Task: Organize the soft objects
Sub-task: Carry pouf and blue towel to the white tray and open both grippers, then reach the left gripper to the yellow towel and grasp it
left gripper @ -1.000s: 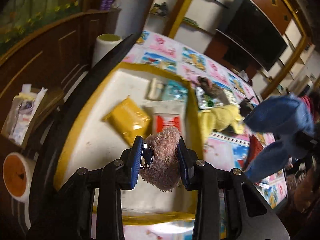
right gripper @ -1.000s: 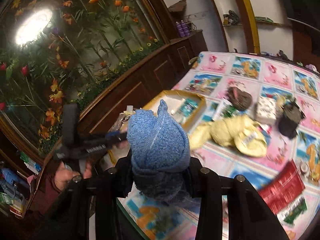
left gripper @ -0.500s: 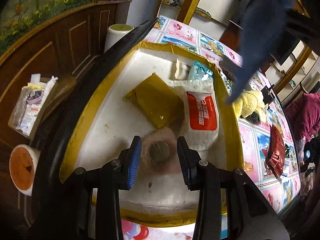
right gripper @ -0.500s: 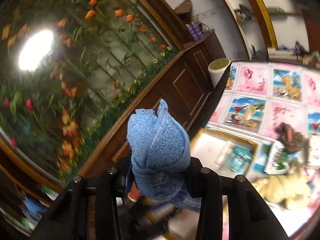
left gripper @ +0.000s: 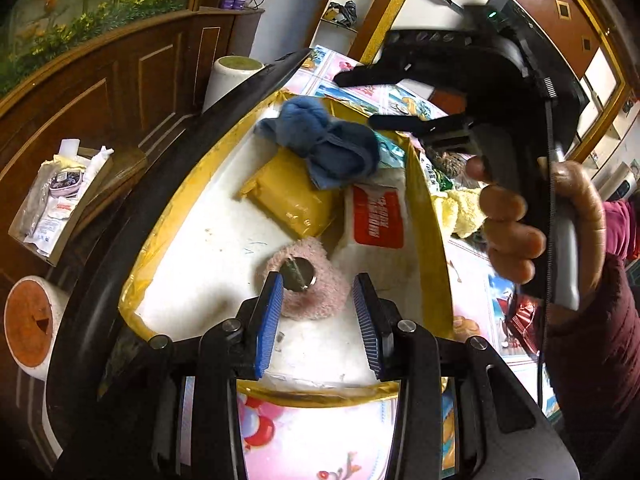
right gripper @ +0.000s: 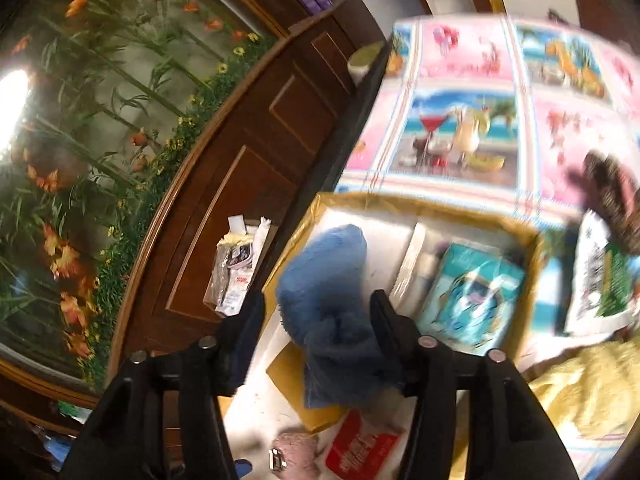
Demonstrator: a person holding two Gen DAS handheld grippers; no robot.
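Note:
A yellow-rimmed white tray (left gripper: pixel 192 256) lies on the patterned tablecloth. A pink fuzzy pad with a metal disc (left gripper: pixel 304 284) lies in the tray, just beyond my open, empty left gripper (left gripper: pixel 318 316). A blue plush cloth (left gripper: pixel 324 140) lies at the tray's far end over a yellow packet (left gripper: pixel 288 200). My right gripper (left gripper: pixel 360 100) hovers open above it. In the right wrist view the blue cloth (right gripper: pixel 324 320) sits loose between the right gripper's (right gripper: pixel 318 332) spread fingers. A yellow towel (right gripper: pixel 580 392) lies outside the tray.
A white pack with a red label (left gripper: pixel 380 216) and a teal pack (right gripper: pixel 472 292) lie in the tray. A brown furry item (right gripper: pixel 612 196) and a green-white bag (right gripper: pixel 600 280) lie on the table. A wooden wall panel (left gripper: pixel 100 92) runs along the left.
My left gripper let go of the pink pad in the tray and drew back. My right gripper carried the blue cloth over the tray and opened, leaving it on the yellow packet.

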